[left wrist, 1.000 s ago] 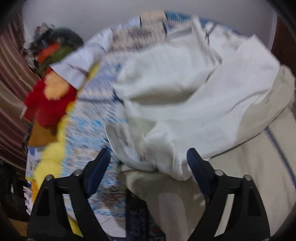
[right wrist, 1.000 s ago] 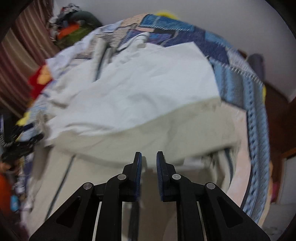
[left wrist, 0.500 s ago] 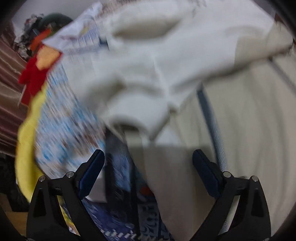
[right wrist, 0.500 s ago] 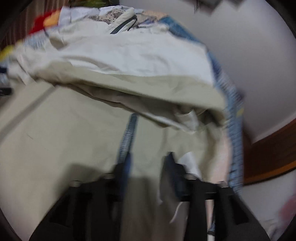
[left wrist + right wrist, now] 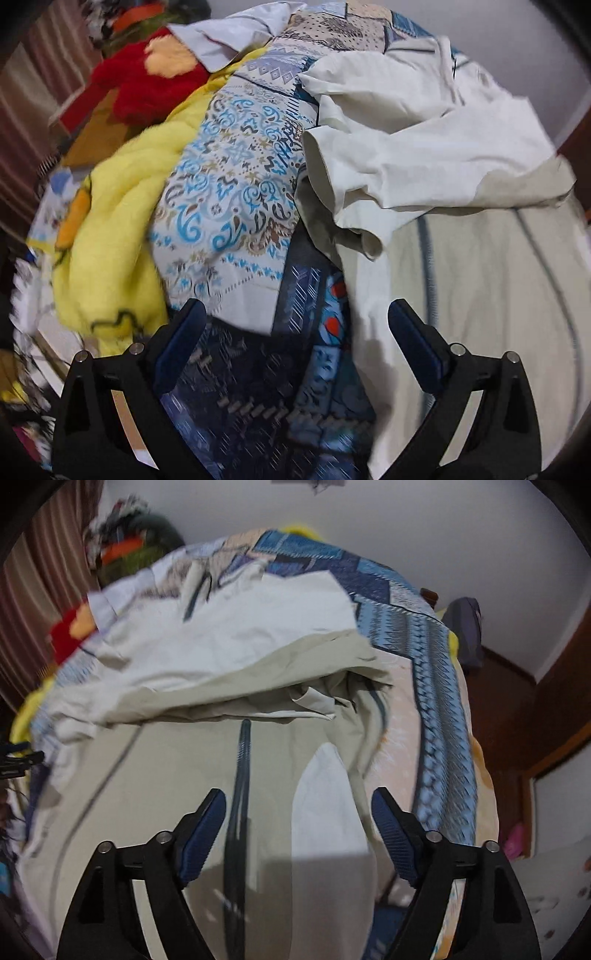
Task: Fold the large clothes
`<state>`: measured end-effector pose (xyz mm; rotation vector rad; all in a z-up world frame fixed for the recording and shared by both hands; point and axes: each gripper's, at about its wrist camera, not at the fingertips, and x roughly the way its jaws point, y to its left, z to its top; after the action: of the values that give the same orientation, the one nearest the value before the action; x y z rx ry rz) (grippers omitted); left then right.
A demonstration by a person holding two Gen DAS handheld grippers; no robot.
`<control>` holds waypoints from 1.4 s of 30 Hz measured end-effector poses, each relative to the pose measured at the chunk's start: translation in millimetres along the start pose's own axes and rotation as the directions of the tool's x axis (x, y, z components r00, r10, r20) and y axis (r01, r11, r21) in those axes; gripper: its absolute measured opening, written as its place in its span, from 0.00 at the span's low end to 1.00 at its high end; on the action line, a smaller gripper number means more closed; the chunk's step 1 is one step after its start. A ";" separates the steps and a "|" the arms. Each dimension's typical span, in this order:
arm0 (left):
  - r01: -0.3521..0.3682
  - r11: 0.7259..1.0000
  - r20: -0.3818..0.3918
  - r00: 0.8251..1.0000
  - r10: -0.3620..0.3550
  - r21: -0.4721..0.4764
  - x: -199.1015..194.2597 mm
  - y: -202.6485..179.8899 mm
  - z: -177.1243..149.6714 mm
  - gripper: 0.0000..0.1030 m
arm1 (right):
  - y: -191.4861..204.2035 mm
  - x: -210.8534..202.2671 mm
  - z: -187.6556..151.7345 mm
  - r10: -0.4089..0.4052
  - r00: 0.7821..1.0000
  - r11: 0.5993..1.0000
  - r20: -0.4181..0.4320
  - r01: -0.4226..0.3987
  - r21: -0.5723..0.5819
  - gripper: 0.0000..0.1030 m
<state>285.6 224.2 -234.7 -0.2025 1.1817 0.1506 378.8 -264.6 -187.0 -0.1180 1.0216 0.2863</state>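
the left gripper (image 5: 295, 325) hangs at the bottom of its frame with jaws wide apart and nothing between them, over dark blue patterned bedding (image 5: 258, 387). the right gripper (image 5: 299, 812) has just been opening; its jaws now stand apart over the cream garment (image 5: 166, 775), pressing on none of it.

the garment lies across the bed (image 5: 436, 709), its upper part folded down so a paler layer (image 5: 424, 122) covers the top half and a free edge runs across mid-frame in the right view. a bunched sleeve end (image 5: 347, 206) sits at centre in the left view.

this looks like the pause after one fold is released. the next move probably calls for picking fresh corners low in both frames, each gripper on a single layer.

room is tight on the left: a yellow blanket (image 5: 110, 240) and a red plush toy (image 5: 140, 92) crowd that side. the bed's edge falls away at the right of the right view.
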 end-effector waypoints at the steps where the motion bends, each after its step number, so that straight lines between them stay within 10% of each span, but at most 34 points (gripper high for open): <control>1: 0.019 1.000 -0.011 1.000 -0.019 -0.013 -3.5 3.0 -3.6 0.98 | -2.2 -5.3 -5.8 0.012 1.000 1.000 -0.003 -0.012 0.015 0.82; 16: 0.198 0.980 -0.211 0.959 -0.189 0.024 29.6 -42.9 -82.2 0.90 | -33.5 -10.3 -114.6 0.168 0.979 0.964 -0.112 -0.139 0.225 0.80; 23: 0.212 0.977 -0.170 0.964 -0.204 0.033 17.5 -61.3 -72.4 0.05 | -19.1 -9.4 -115.4 0.269 0.962 0.933 -0.037 -0.251 0.258 0.30; 28: 0.156 0.979 -0.014 0.988 -0.155 0.132 -18.8 -82.9 -45.8 0.01 | 1.5 -23.2 -89.7 0.230 0.973 0.960 0.031 -0.232 0.154 0.14; 36: 0.036 0.993 0.274 0.959 -0.066 0.113 -69.5 -76.2 40.9 0.00 | 5.5 -32.9 -14.5 0.194 0.966 0.975 0.171 -0.209 0.077 0.11; 42: 0.077 0.997 0.126 0.989 -0.080 0.024 -32.5 -48.3 58.2 0.03 | 6.0 3.7 11.3 0.086 0.986 0.995 0.145 -0.093 0.047 0.11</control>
<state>336.6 190.7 -179.6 -0.2197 1.0466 0.0821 388.2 -255.6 -184.0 -0.0025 0.8930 0.3439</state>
